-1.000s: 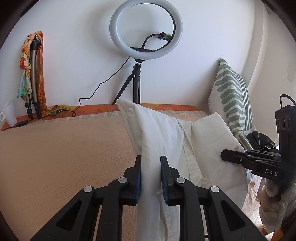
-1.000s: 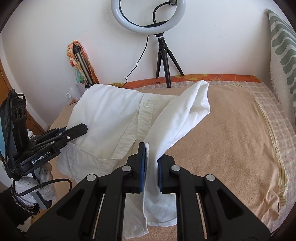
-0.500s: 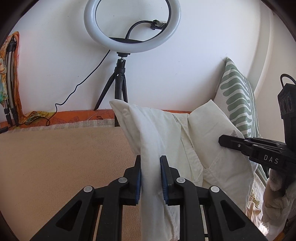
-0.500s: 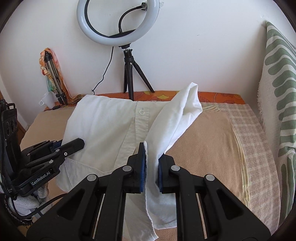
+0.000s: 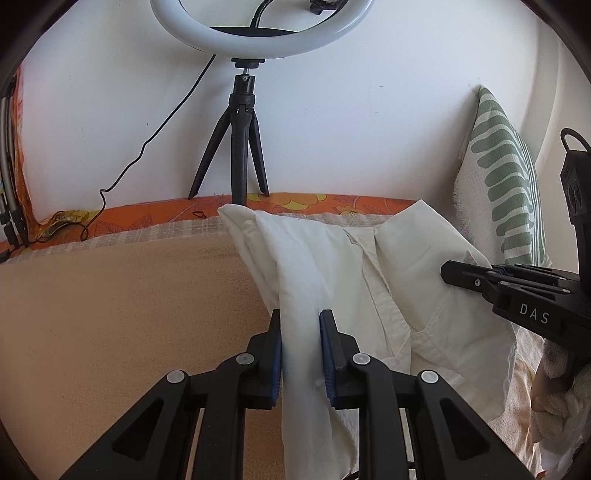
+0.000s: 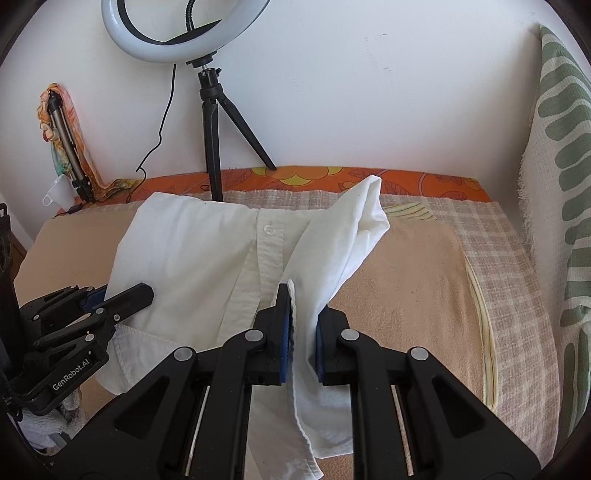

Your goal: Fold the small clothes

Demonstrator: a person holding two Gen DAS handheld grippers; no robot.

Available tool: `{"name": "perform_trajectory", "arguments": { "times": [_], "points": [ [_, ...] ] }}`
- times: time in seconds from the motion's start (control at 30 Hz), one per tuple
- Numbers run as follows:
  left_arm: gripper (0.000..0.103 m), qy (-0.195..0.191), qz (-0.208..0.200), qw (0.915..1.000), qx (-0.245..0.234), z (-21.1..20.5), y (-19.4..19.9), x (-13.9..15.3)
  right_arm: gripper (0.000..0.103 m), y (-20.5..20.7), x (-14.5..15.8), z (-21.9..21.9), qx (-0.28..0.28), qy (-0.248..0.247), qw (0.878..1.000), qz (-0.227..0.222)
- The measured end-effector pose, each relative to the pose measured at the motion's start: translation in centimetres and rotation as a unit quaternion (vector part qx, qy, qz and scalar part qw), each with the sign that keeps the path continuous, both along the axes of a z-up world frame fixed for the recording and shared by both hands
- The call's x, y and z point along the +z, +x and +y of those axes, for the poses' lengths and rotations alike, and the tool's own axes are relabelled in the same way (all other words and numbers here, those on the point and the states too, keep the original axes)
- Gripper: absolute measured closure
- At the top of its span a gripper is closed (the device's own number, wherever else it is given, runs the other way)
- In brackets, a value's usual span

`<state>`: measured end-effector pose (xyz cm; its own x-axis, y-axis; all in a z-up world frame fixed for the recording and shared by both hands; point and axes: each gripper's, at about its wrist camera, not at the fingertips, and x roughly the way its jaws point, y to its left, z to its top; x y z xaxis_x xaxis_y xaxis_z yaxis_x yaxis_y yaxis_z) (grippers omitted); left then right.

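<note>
Your left gripper [image 5: 300, 343] pinches one side of the white shirt [image 6: 192, 258], and your right gripper [image 6: 302, 332] pinches the other. The shirt hangs between them, lifted over the tan blanket [image 6: 399, 295] on the bed, near the ring light [image 5: 258, 33].

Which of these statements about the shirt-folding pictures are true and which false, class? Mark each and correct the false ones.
1. Both hand-held grippers are clamped on the white shirt. True: the left hand-held gripper and the right hand-held gripper each pinch cloth.
2. The shirt lies folded flat in a neat square. False: it is partly lifted, its sides raised.
3. A ring light on a tripod stands by the wall. True.
4. The cushion is plain red. False: it is white with green marks.
5. A button shows on the shirt. True.
</note>
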<state>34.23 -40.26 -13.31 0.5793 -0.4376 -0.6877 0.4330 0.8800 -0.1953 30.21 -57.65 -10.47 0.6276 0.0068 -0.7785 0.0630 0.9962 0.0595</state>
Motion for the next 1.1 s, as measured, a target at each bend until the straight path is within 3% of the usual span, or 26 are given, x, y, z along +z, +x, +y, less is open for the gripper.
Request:
{"name": "perform_trajectory", "arguments": {
  "times": [0.13,0.17,0.3,0.37,0.47,0.77,1.1],
  "points": [
    [0.081,0.027,0.0,0.9996,0.011,-0.1,0.4,-0.6,0.09,0.8,-1.1,-0.7,-0.025,-0.023,0.999,0.019],
    [0.075,0.03,0.002,0.9994,0.014,0.0,0.5,-0.6,0.089,1.0,-1.4,-1.0,-0.036,-0.027,0.999,0.028],
    [0.066,0.027,0.0,0.9996,0.01,0.9,0.1,-0.1,0.078,0.9,-1.8,-1.9,-0.073,-0.06,0.995,0.038],
    [0.052,0.023,-0.001,0.9997,0.01,1.3,-0.1,0.4,0.071,0.4,-1.5,-2.2,-0.081,-0.058,0.994,0.035],
    [0.041,0.017,0.0,0.9998,0.008,1.8,-0.6,1.2,0.063,-0.3,-0.9,-2.4,-0.088,-0.051,0.994,0.026],
    [0.03,0.009,-0.021,0.9997,-0.014,3.2,-4.6,4.4,0.06,-3.5,1.9,-1.1,-0.096,-0.022,0.995,-0.002],
    [0.026,0.002,-0.064,0.9975,-0.029,5.7,-9.9,8.6,0.059,-9.3,5.5,2.3,-0.089,-0.016,0.995,-0.042]
  ]
}}
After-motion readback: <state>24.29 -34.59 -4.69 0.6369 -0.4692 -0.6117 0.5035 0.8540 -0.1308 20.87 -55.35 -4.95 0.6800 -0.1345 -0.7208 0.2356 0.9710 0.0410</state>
